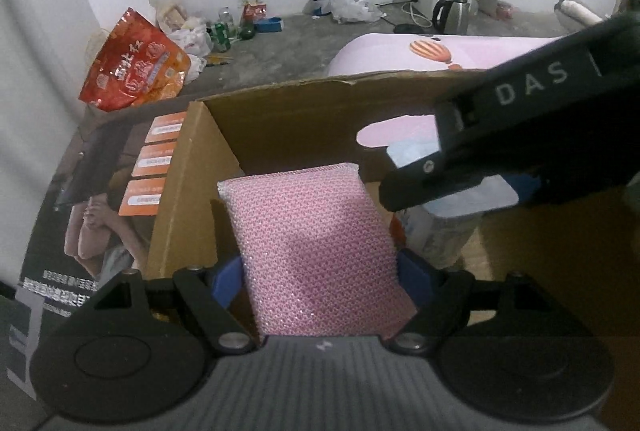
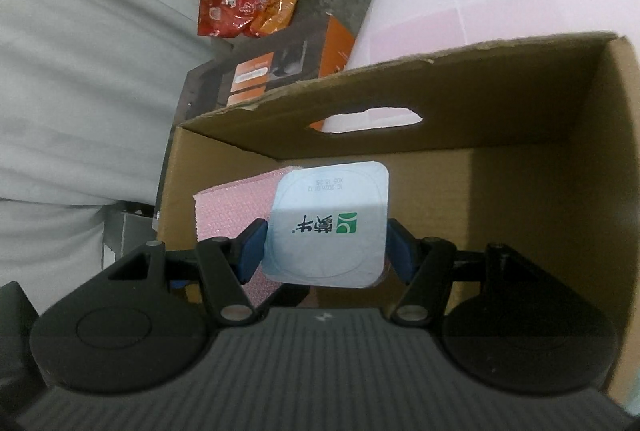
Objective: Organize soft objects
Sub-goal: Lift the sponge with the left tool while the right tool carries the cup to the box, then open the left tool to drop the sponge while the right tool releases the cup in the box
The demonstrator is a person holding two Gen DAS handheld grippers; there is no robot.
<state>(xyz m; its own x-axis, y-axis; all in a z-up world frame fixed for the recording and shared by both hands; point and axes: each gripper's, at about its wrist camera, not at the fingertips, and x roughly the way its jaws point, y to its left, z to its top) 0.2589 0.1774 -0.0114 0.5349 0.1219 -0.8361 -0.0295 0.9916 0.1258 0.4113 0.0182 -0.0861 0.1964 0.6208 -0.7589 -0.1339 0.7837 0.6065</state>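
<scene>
My left gripper (image 1: 320, 281) is shut on a pink mesh sponge (image 1: 308, 243) and holds it over the left part of an open cardboard box (image 1: 280, 111). My right gripper (image 2: 324, 251) is shut on a white yogurt cup (image 2: 328, 219) with a foil lid, held inside the same box (image 2: 520, 191). In the left wrist view the right gripper (image 1: 460, 187) reaches in from the upper right with the cup (image 1: 440, 235) below it. The sponge (image 2: 232, 207) shows behind the cup in the right wrist view.
The box stands by a pink table with a balloon print (image 1: 440, 51). A printed carton (image 1: 108, 199) lies left of the box. A red snack bag (image 1: 132, 63), bottles and a kettle (image 1: 452, 13) sit on the floor behind.
</scene>
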